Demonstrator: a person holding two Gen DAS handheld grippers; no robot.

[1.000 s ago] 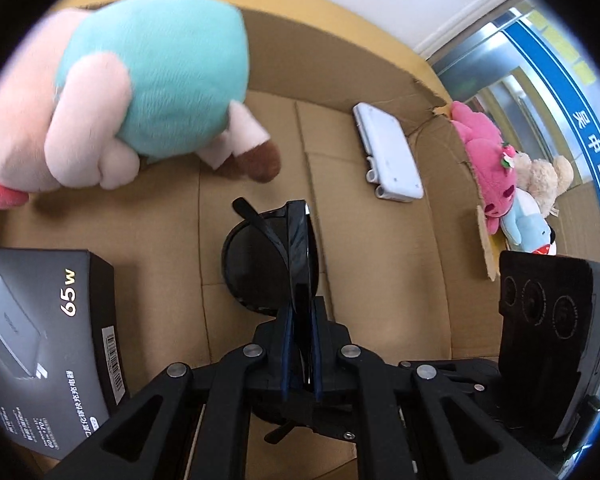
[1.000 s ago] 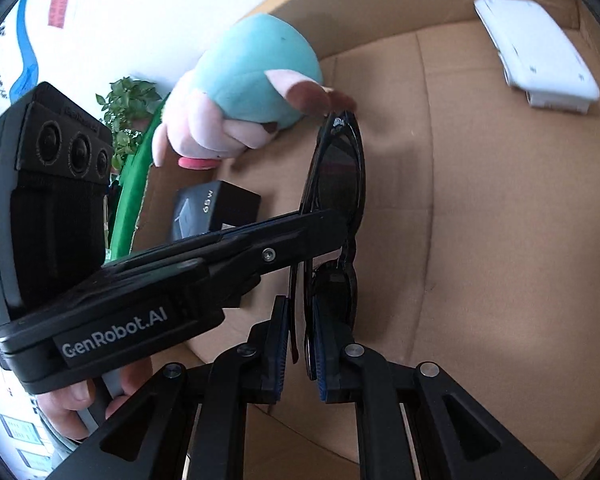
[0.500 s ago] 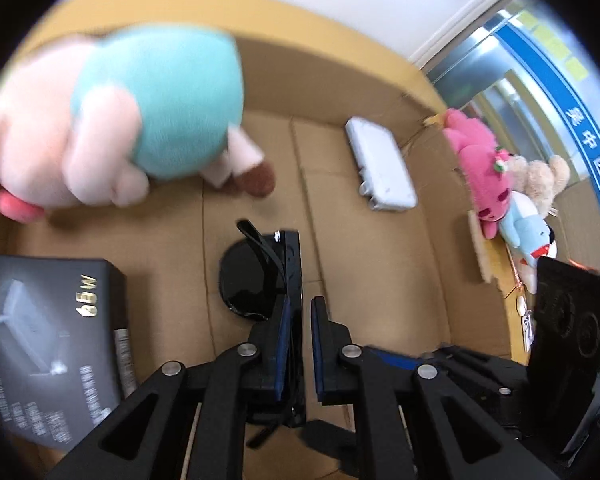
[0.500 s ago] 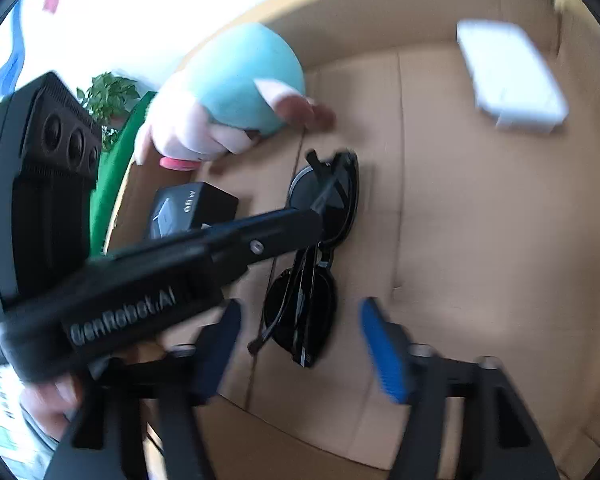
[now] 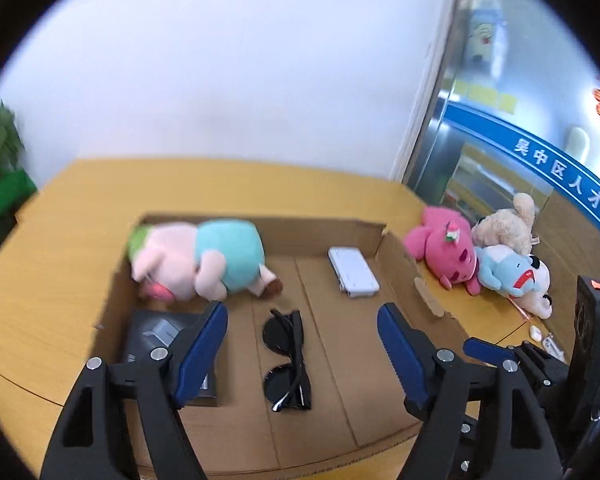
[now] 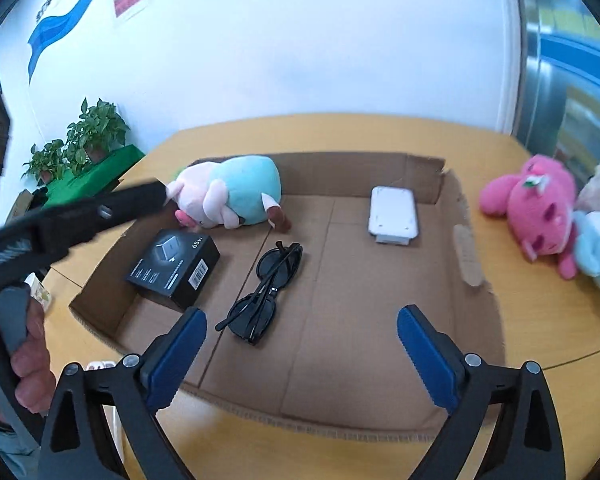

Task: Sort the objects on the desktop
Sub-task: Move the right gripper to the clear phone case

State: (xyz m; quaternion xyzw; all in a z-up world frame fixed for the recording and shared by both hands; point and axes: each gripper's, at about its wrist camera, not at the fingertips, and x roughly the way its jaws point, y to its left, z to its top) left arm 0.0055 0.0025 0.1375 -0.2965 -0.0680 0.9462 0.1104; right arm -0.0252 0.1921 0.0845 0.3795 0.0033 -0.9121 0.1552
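Left wrist view: the left gripper (image 5: pixel 302 344) hangs above the cardboard box (image 5: pixel 400 256) with its blue fingers (image 5: pixel 204 344) spread wide and nothing between them. Folded black sunglasses (image 5: pixel 286 360) lie flat on the box floor, framed right in the gap between the fingers and touching neither. Just outside the left finger sits a black charger box (image 5: pixel 156 330), partly hidden behind it. Ahead of the fingertips lie a pink-and-teal plush pig (image 5: pixel 204 260) and a white device (image 5: pixel 352 272). Off past the right finger, outside the box wall, a pink plush (image 5: pixel 444 250), a beige plush (image 5: pixel 504 224) and a blue-and-white plush (image 5: pixel 516 274) huddle on the yellow table (image 5: pixel 60 272).

Right wrist view: the right gripper (image 6: pixel 302 354) is empty too, fingers (image 6: pixel 428 354) wide apart. The sunglasses (image 6: pixel 266 288) lie just ahead of the left finger; the charger box (image 6: pixel 174 266) is further left, and the white device (image 6: pixel 392 214) sits well ahead between the fingers. The pink plush (image 6: pixel 536 204) waits beyond the right finger, on the table.

My read: four items are boxed and the plush pile is next. For a clean pick, I'd send the right gripper over the box wall, keep the fingers spread, straddle the pink plush's body rather than a limb, and squeeze deep so it doesn't slip out.
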